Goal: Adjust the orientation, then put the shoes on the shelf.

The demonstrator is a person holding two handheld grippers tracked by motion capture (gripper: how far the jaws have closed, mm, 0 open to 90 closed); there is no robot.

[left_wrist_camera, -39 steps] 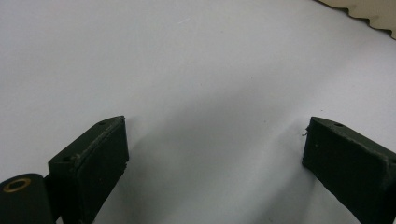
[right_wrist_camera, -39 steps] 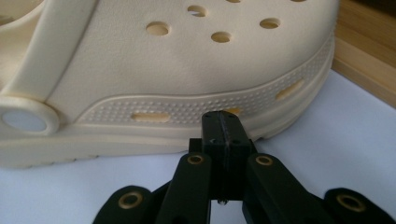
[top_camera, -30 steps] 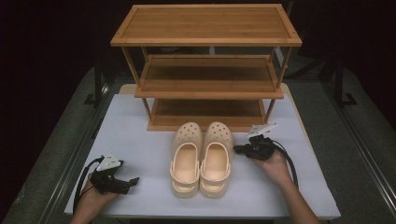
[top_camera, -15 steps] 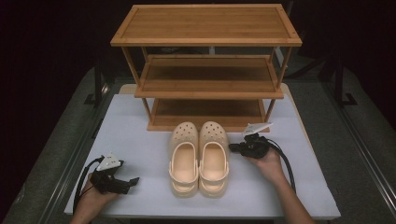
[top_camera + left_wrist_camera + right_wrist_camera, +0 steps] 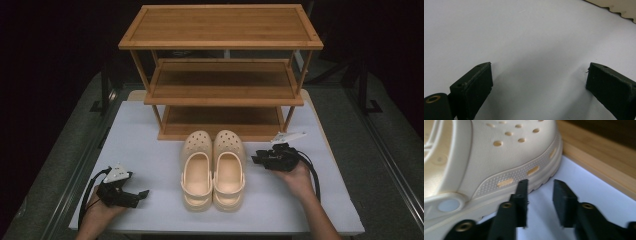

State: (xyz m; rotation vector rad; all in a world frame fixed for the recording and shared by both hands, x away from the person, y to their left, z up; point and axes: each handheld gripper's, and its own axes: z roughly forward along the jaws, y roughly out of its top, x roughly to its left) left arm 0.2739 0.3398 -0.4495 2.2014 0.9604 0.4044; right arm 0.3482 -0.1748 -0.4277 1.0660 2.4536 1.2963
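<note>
Right claw (image 5: 539,195) just opened, clog (image 5: 499,157) cropped

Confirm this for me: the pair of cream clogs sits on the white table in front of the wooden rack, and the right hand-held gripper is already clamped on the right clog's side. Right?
Not quite. The right hand-held gripper is not clamped on the right clog: the right gripper view shows its jaws parted, just opened, beside the sole with nothing between them. The clogs do sit on the white table in front of the wooden rack.
</note>
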